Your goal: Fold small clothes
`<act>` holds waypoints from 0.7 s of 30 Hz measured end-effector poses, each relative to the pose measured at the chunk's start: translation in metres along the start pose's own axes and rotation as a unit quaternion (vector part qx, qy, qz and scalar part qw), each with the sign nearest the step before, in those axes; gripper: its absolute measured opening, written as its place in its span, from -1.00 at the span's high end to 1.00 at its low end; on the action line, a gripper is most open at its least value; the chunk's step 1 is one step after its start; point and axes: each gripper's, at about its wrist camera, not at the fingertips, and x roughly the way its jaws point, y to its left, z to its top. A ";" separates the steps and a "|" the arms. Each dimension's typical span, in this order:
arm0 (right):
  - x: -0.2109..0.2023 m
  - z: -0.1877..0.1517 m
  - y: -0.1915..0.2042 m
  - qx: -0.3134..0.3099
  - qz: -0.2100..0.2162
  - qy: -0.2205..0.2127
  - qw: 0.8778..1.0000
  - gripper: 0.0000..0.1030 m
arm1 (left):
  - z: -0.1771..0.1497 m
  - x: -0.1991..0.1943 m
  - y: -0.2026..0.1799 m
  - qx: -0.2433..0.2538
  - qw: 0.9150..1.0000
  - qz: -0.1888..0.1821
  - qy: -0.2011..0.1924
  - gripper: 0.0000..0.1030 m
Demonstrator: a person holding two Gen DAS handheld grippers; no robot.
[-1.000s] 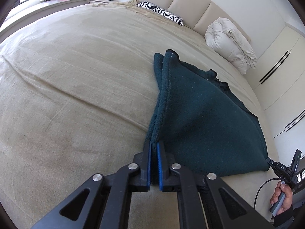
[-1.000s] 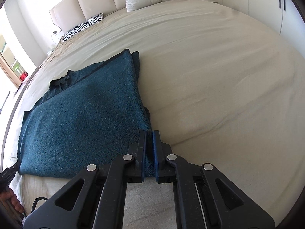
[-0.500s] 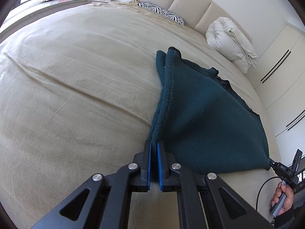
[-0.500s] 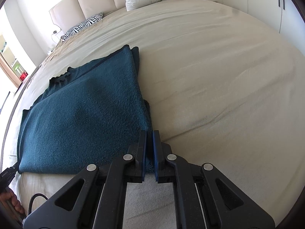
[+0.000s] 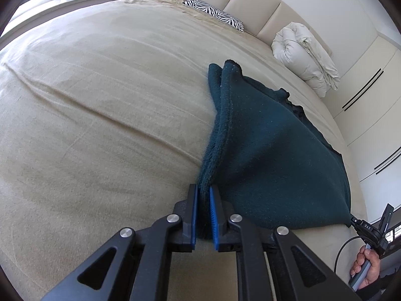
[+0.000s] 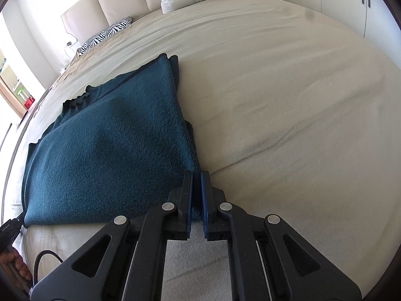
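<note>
A dark teal knit garment (image 5: 270, 155) lies folded on the beige bed (image 5: 100, 115); it also shows in the right wrist view (image 6: 107, 155). My left gripper (image 5: 204, 190) is shut on the garment's near left corner and holds that edge lifted off the bed. My right gripper (image 6: 196, 175) is shut on the garment's near right corner, low over the bed (image 6: 288, 100). The right gripper also shows at the far right of the left wrist view (image 5: 351, 222), at the garment's other near corner.
A zebra pillow (image 5: 213, 12) and a rolled white duvet (image 5: 303, 57) lie at the padded headboard. White wardrobe doors (image 5: 371, 105) stand beside the bed. The bed's near edge is just below both grippers.
Both grippers keep their hold. The garment's left edge has risen a little and the cloth is pulled slightly tauter between the two corners.
</note>
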 end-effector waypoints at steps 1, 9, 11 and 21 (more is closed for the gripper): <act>0.002 0.000 -0.001 -0.001 0.003 0.006 1.000 0.90 | 0.000 -0.001 0.001 -0.002 1.000 -0.004 -0.001 0.71; -0.031 -0.001 -0.014 0.038 -0.010 -0.023 0.999 0.03 | 0.014 -0.039 -0.003 -0.015 0.999 0.001 -0.032 0.23; -0.042 0.006 -0.011 0.042 -0.009 -0.039 0.998 0.04 | 0.027 -0.044 -0.017 0.008 0.999 0.003 -0.043 0.23; 0.021 0.085 0.121 0.018 0.204 0.006 0.979 0.04 | 0.112 0.028 -0.137 0.133 0.988 -0.020 -0.076 0.15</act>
